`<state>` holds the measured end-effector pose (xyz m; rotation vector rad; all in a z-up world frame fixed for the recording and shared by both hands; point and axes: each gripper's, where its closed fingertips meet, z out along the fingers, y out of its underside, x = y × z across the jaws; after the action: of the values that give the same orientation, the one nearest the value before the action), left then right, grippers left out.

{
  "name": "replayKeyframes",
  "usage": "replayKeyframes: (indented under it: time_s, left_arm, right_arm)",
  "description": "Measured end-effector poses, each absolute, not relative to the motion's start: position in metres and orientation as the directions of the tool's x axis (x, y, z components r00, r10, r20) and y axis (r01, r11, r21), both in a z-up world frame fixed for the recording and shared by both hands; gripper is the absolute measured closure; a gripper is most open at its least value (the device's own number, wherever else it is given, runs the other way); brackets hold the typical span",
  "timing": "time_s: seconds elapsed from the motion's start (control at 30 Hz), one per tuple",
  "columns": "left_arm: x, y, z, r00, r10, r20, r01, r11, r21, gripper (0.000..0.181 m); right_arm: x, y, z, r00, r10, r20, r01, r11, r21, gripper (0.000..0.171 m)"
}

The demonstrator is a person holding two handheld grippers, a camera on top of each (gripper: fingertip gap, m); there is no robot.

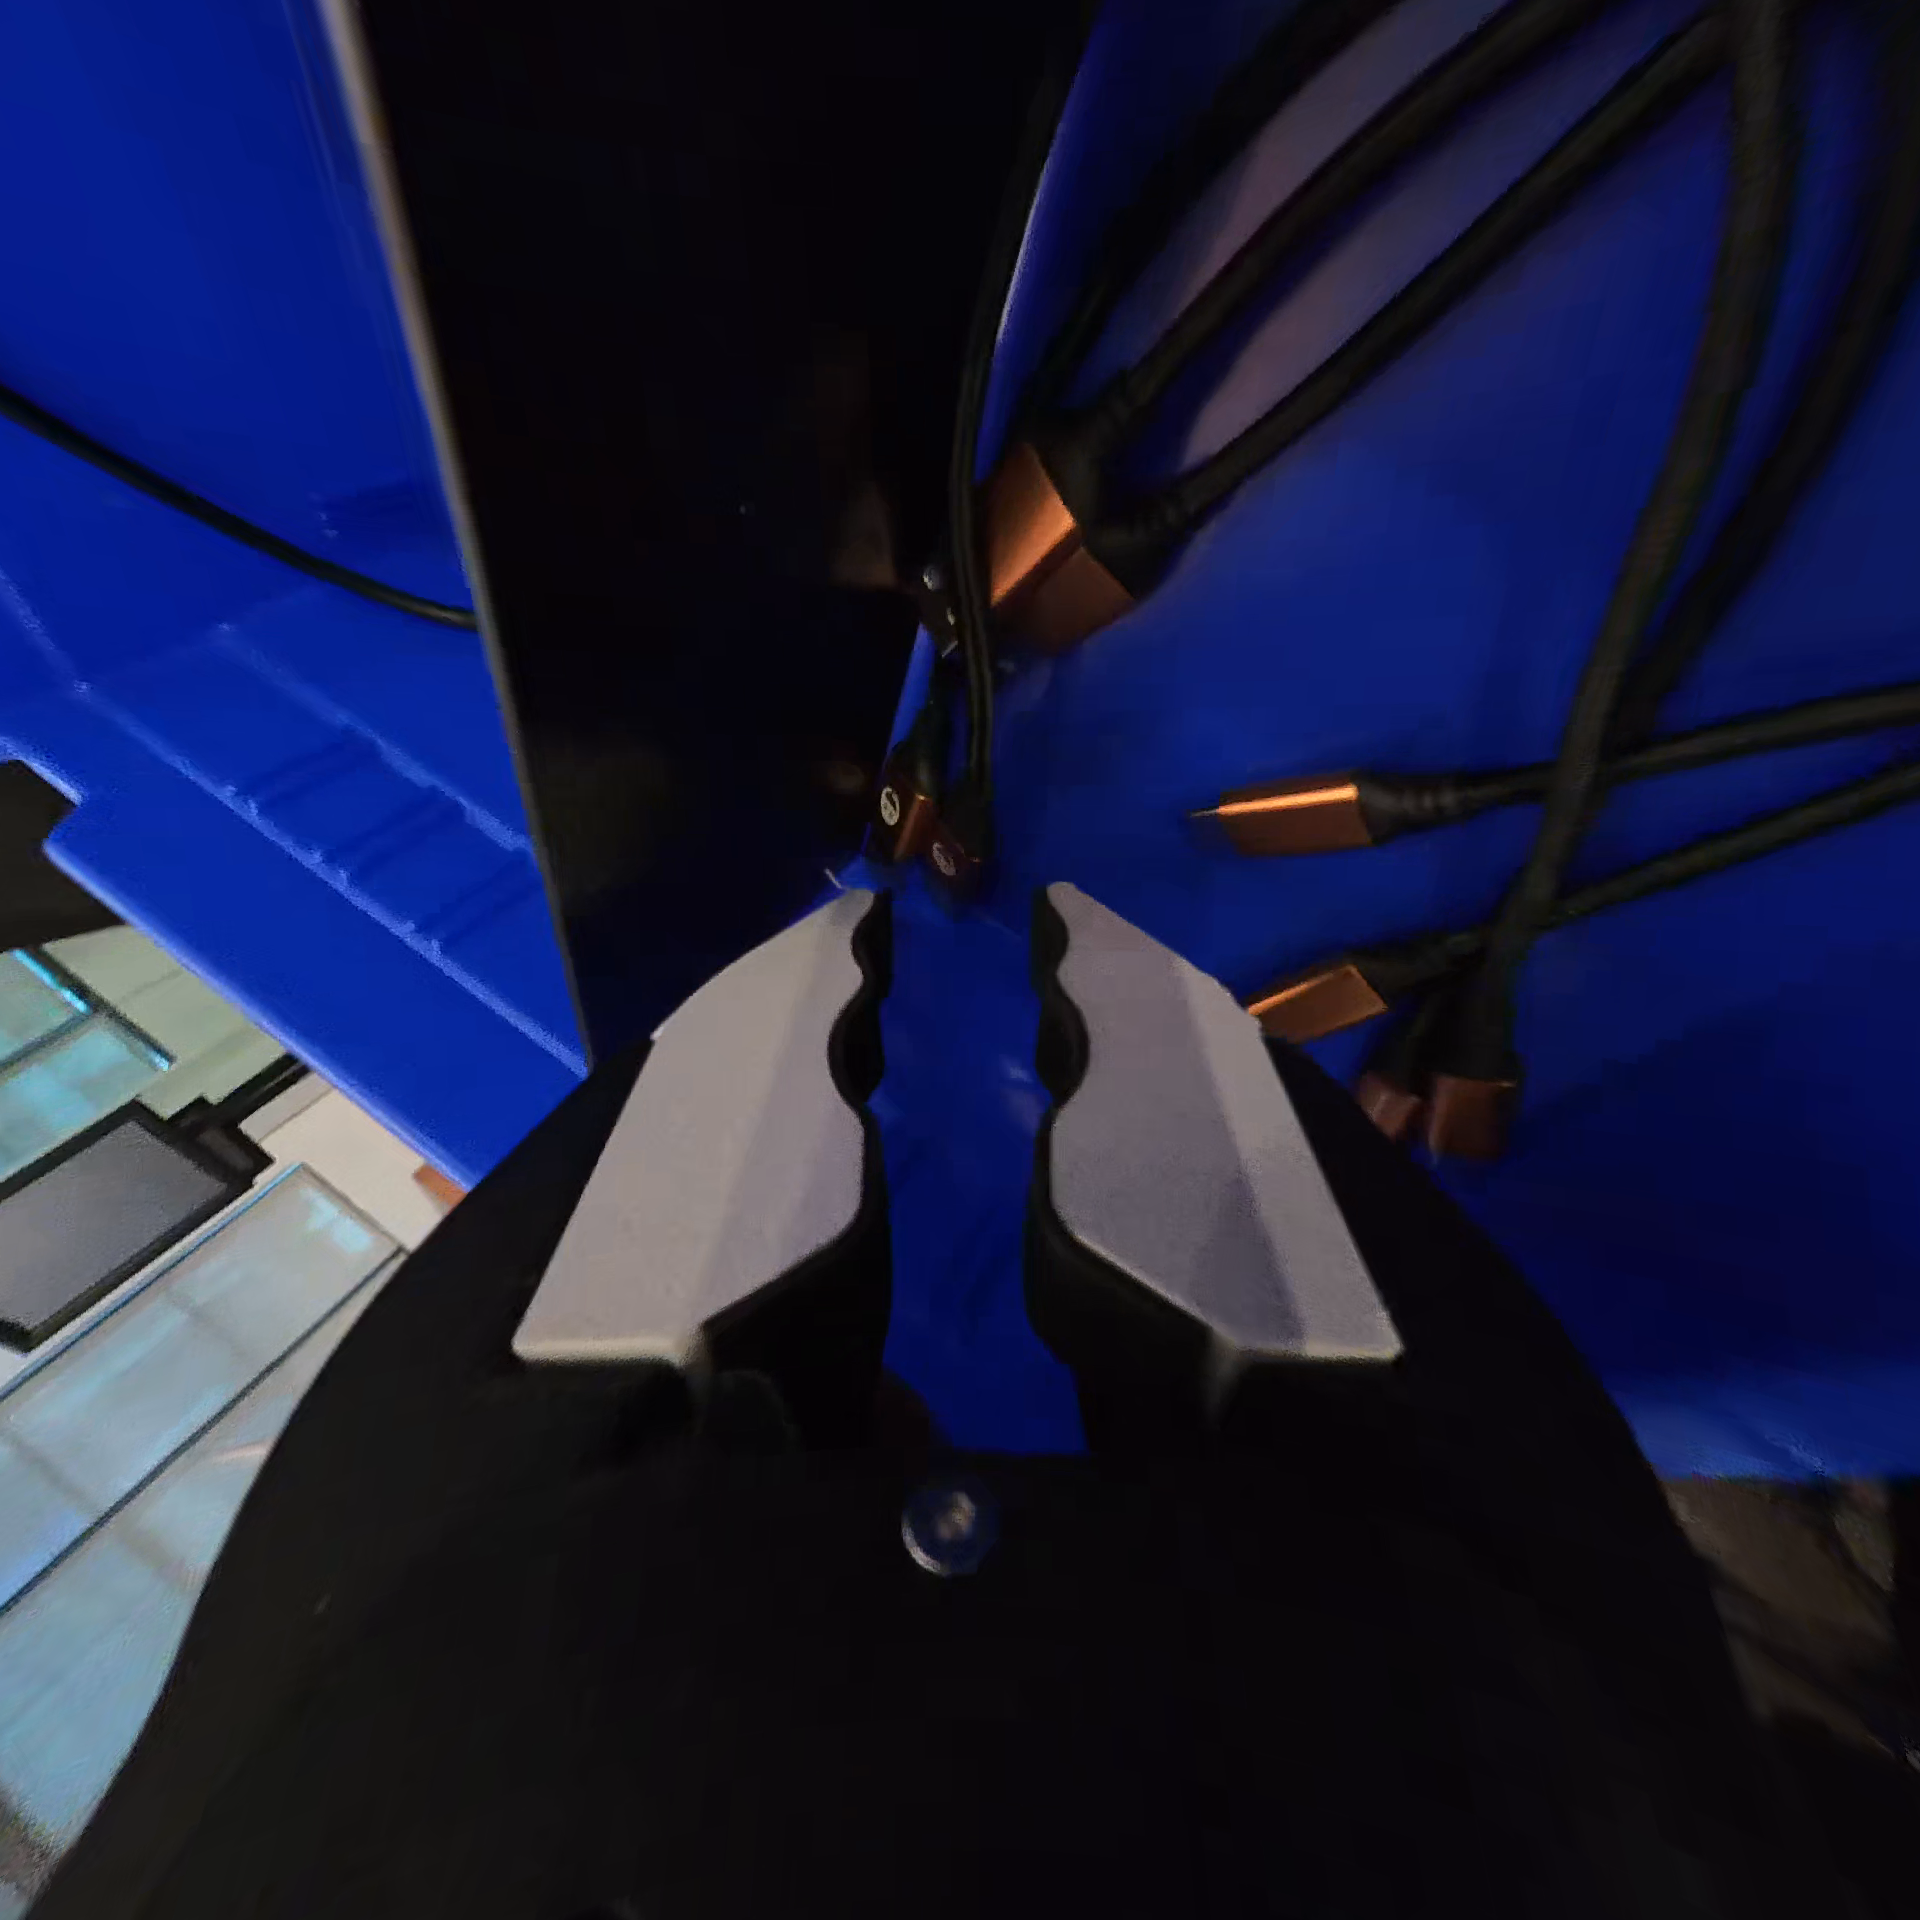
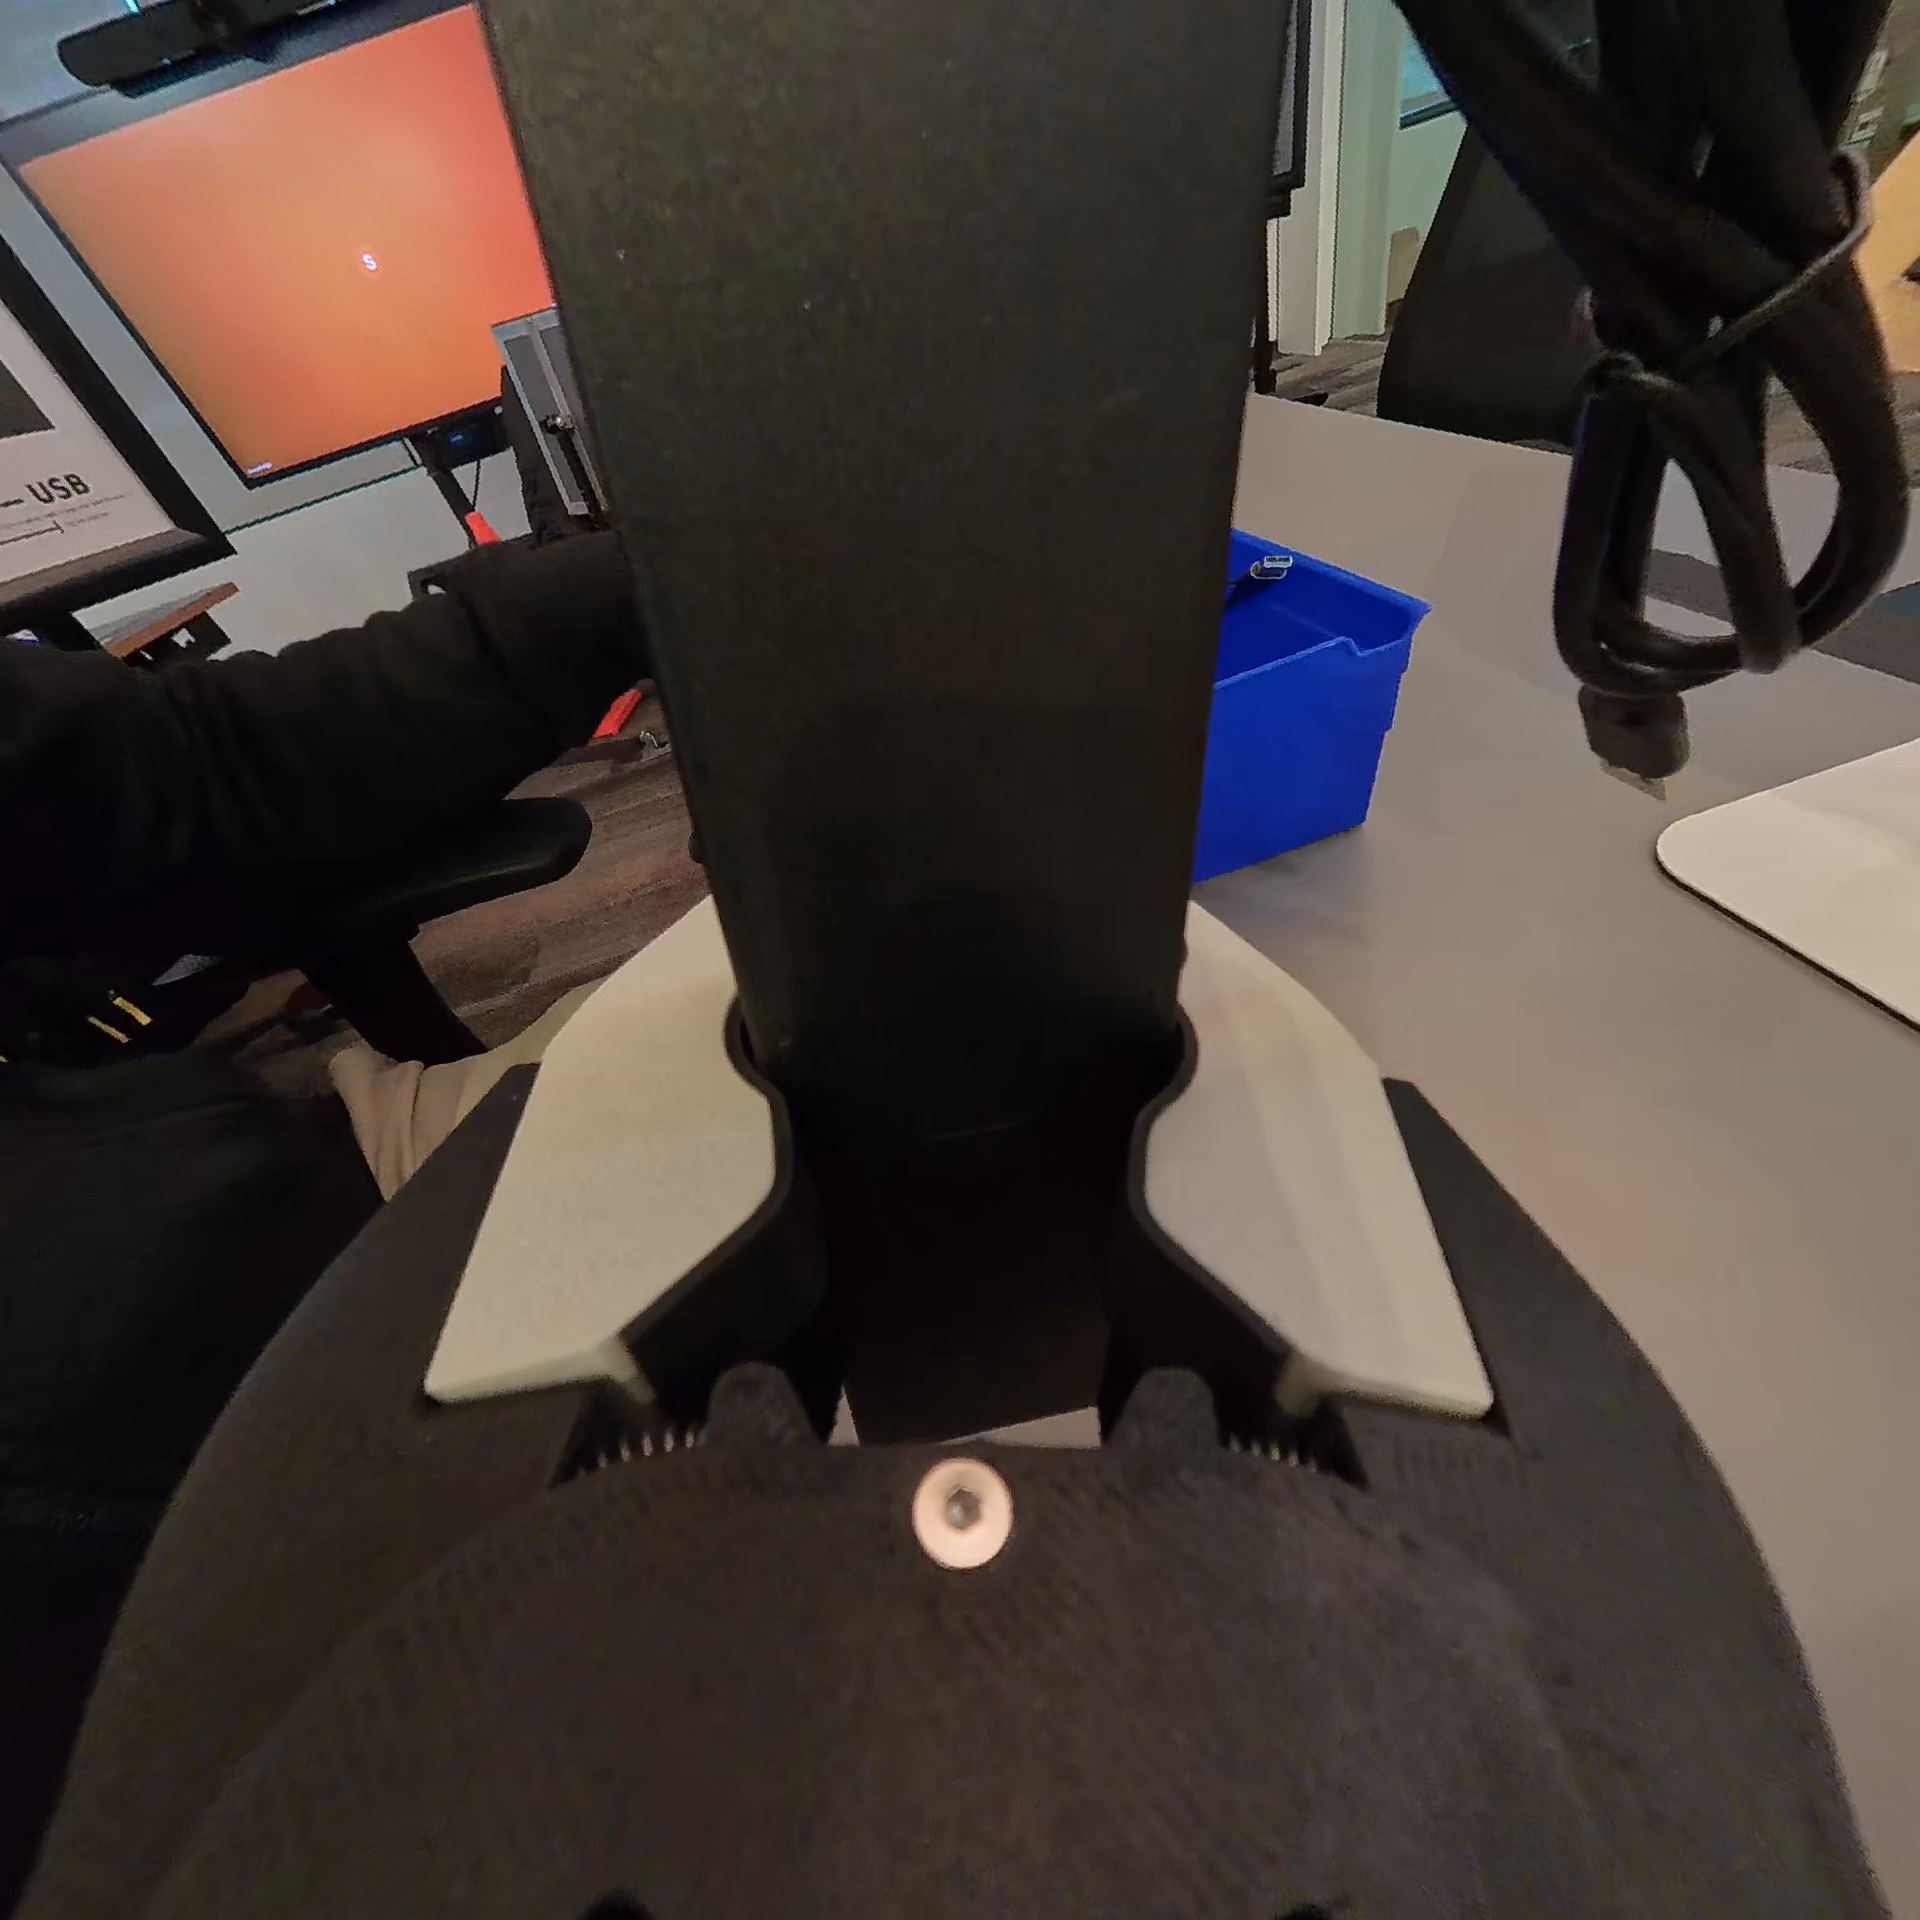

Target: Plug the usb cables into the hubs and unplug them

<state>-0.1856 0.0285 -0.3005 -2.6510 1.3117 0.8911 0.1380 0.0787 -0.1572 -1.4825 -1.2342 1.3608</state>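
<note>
In the left wrist view my left gripper (image 1: 961, 902) is open and empty, reaching into a blue bin (image 1: 1351, 1299). Several black braided USB cables (image 1: 1538, 748) with copper plugs (image 1: 1294, 816) lie in it. A pair of small copper plugs (image 1: 928, 831) sits just past my fingertips. A black flat bar (image 1: 675, 416) rises at the top centre, partly hiding the bin. In the right wrist view my right gripper (image 2: 961, 987) is shut on a long black hub (image 2: 914, 520), which stands upright out of the jaws.
In the right wrist view a blue bin (image 2: 1309, 707) stands on the grey table (image 2: 1558, 1143) behind the hub. A tied black cable bundle (image 2: 1714, 416) hangs at upper right above a white mat (image 2: 1818, 883). A person's black sleeve (image 2: 260, 748) and an orange screen (image 2: 291, 239) are on the left. Across from one pair of fingers to the other is roughly 35 cm.
</note>
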Motion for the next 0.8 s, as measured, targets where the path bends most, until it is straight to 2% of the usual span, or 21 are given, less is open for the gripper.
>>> replayKeyframes:
  time_s: [0.1,0.23,0.43,0.57,0.7,0.8]
  left_arm:
    - [-0.194,0.034,-0.299,0.452,-0.683,-0.574,-0.699,-0.671,0.247,0.162]
    - [-0.187,0.037,-0.306,0.414,-0.705,-0.575,-0.701,-0.65,0.292,0.162]
    - [-0.184,0.041,-0.314,0.402,-0.712,-0.575,-0.715,-0.637,0.288,0.172]
    - [-0.186,0.045,-0.299,0.438,-0.658,-0.613,-0.717,-0.667,0.203,0.172]
    - [-0.182,0.051,-0.274,0.481,-0.602,-0.637,-0.747,-0.662,0.061,0.172]
    - [-0.175,0.058,-0.252,0.532,-0.542,-0.65,-0.766,-0.635,-0.097,0.173]
  right_arm:
    - [0.138,0.078,-0.157,-0.038,0.967,-0.25,0.154,-0.242,-0.958,0.103]
    - [0.139,0.08,-0.156,-0.035,0.967,-0.253,0.148,-0.245,-0.958,0.104]
    - [0.14,0.08,-0.154,-0.035,0.967,-0.253,0.14,-0.246,-0.959,0.103]
    - [0.141,0.081,-0.153,-0.036,0.967,-0.253,0.136,-0.246,-0.96,0.103]
    - [0.141,0.081,-0.153,-0.036,0.966,-0.256,0.134,-0.25,-0.959,0.103]
    - [0.142,0.081,-0.152,-0.039,0.966,-0.257,0.133,-0.25,-0.959,0.103]
